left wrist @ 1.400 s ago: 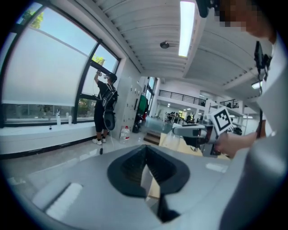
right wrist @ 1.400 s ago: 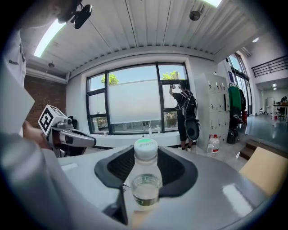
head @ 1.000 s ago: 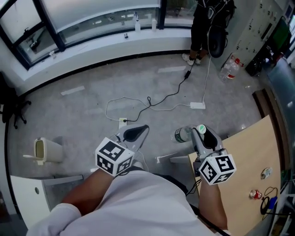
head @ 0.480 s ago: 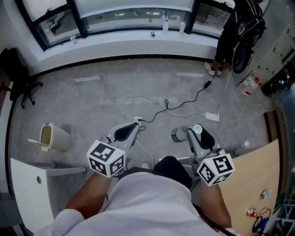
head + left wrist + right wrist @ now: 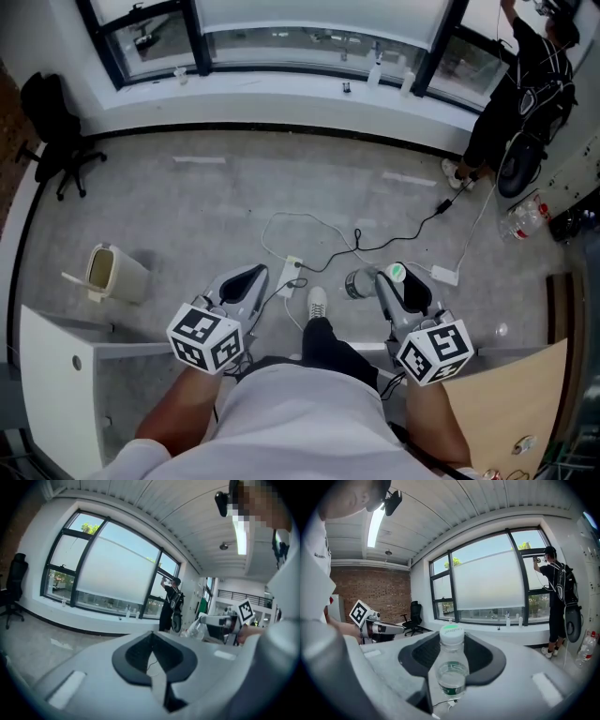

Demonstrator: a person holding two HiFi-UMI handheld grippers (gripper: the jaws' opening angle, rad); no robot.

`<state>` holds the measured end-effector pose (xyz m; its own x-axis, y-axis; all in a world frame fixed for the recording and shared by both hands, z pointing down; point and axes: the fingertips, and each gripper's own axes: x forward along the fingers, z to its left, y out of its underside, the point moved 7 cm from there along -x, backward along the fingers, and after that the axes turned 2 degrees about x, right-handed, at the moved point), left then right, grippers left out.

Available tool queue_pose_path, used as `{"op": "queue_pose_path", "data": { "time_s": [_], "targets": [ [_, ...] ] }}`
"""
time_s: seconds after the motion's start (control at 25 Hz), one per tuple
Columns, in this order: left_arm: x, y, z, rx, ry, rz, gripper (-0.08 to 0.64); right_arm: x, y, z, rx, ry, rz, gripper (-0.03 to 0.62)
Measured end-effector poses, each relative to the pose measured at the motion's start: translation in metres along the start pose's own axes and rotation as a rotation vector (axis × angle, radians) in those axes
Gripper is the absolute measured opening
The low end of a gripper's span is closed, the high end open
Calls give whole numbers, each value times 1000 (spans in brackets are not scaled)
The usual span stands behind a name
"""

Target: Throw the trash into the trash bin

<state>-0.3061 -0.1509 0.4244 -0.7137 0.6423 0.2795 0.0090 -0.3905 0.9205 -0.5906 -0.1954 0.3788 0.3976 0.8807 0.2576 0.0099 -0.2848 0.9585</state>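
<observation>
A clear plastic bottle (image 5: 451, 670) with a green cap (image 5: 397, 273) is clamped crosswise in my right gripper (image 5: 396, 286), which is shut on it; a little water shows inside. In the right gripper view the bottle stands upright between the dark pads (image 5: 487, 658). My left gripper (image 5: 253, 277) is shut with nothing in it, its tips meeting (image 5: 151, 637). The beige trash bin (image 5: 114, 274) with a swing lid stands on the grey floor, to the left of both grippers and some way off.
A power strip (image 5: 290, 274) and looping cables lie on the floor just ahead. A white counter (image 5: 56, 375) is at lower left, a wooden table (image 5: 525, 403) at lower right. A person (image 5: 525, 84) stands at the window; a black chair (image 5: 52, 122) sits far left.
Both grippers and the view have swung left across the room. The wooden table has slid off to the right, and the bin now sits higher in view. The bottle stays gripped.
</observation>
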Motion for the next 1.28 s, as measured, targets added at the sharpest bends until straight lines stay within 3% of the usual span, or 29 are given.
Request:
{"op": "queue_pose_path", "data": {
  "time_s": [0.2, 0.76, 1.08, 1.28],
  "targets": [
    [30, -15, 21, 16, -38, -6, 3, 47, -5, -24, -9, -43, 10, 156],
    [152, -88, 58, 90, -55, -5, 3, 177, -59, -113, -42, -170, 1, 156],
    [184, -110, 80, 66, -154, -40, 3, 235, -74, -137, -67, -270, 15, 156],
    [169, -112, 95, 49, -226, -57, 3, 261, -68, -133, -63, -327, 51, 156]
  ]
}}
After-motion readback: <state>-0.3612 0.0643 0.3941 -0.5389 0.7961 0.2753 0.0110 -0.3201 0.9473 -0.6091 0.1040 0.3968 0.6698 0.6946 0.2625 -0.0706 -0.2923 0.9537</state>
